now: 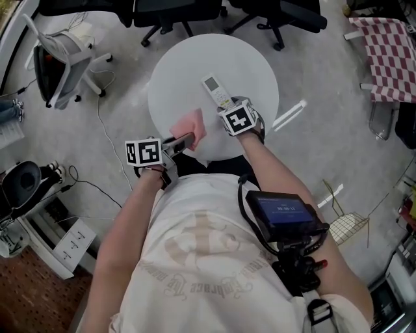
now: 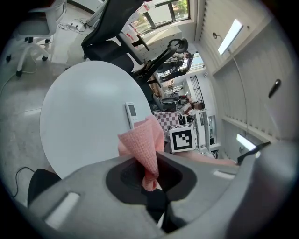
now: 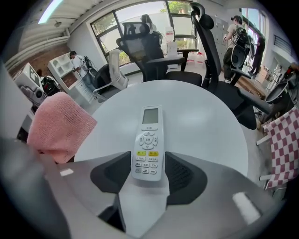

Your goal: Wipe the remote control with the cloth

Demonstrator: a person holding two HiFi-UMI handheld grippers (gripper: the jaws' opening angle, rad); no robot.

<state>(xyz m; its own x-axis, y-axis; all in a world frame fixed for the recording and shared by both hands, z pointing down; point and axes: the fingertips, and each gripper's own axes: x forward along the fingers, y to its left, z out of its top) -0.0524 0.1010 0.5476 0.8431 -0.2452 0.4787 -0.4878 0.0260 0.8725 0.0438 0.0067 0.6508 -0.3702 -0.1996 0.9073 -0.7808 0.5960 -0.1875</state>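
Your left gripper [image 2: 149, 179] had its jaws pressed together on a bunched corner of the pink cloth [image 2: 142, 144]. The rest of the cloth stood up out of the pinch in a loose fold, clear of the table. Your right gripper [image 3: 149, 175] had its jaws spread wide, with the lower end of the white remote [image 3: 148, 144] between them. The dark pads sat close against both long sides of the button end. The remote's small screen pointed away from you toward the far side of the table. Whether the remote rested on the tabletop or was raised just off it could not be told.

In the head view, the two grippers were near each other at the near edge of the round white table [image 1: 175, 71]. The left one reached in from the left, angled toward the right one. The cloth hung just beside the right gripper's marker cube [image 1: 237, 120]. The left gripper's marker cube [image 1: 143, 151] sat just off the table's edge, over your lap. The remote lay along the right side of the tabletop, well inside the rim.

Beyond the table stood dark office chairs [image 1: 175, 13]. A white chair [image 1: 62, 55] stood to your left on the grey floor, and a red-and-white checked cloth [image 1: 390, 58] showed at the far right. A small screen unit [image 1: 283, 214] hung at your chest.
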